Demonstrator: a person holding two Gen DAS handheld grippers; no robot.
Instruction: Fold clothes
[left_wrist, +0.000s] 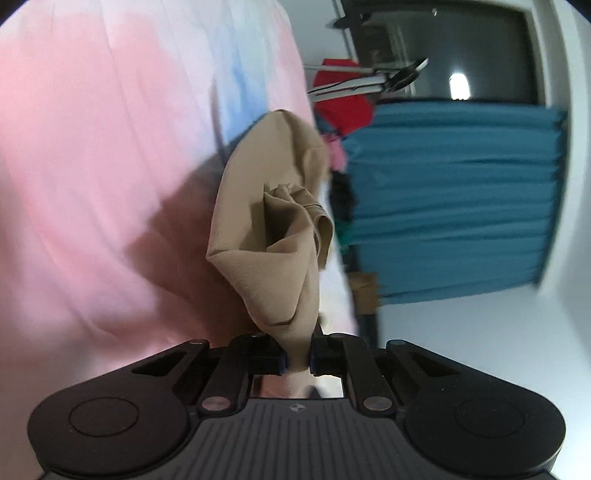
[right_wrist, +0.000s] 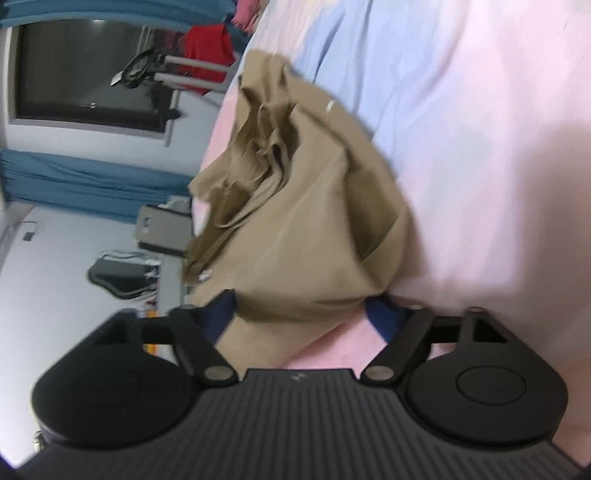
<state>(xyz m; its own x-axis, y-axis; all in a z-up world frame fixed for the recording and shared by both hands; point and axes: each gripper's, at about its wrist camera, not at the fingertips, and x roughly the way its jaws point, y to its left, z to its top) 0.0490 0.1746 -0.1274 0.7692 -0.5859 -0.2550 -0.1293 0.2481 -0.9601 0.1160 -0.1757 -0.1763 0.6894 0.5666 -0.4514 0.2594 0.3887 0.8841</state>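
A bed sheet (left_wrist: 92, 155) in pink, fading to pale blue, fills one side of both views. Teal curtains (left_wrist: 454, 199) are hung beside a dark window (right_wrist: 88, 70) (a bright light is reflected in its glass). White walls (left_wrist: 480, 332) are seen around it, and a red cloth (right_wrist: 207, 48) is draped near a metal rack (left_wrist: 354, 79).

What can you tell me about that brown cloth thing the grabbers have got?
The tan garment is a plain woven cloth with a fine ribbed look, crumpled into loose folds, not yet folded. The left gripper pinches a bunched corner of it tight. The right gripper stands open around another part. It hangs against the pink and blue bedsheet.
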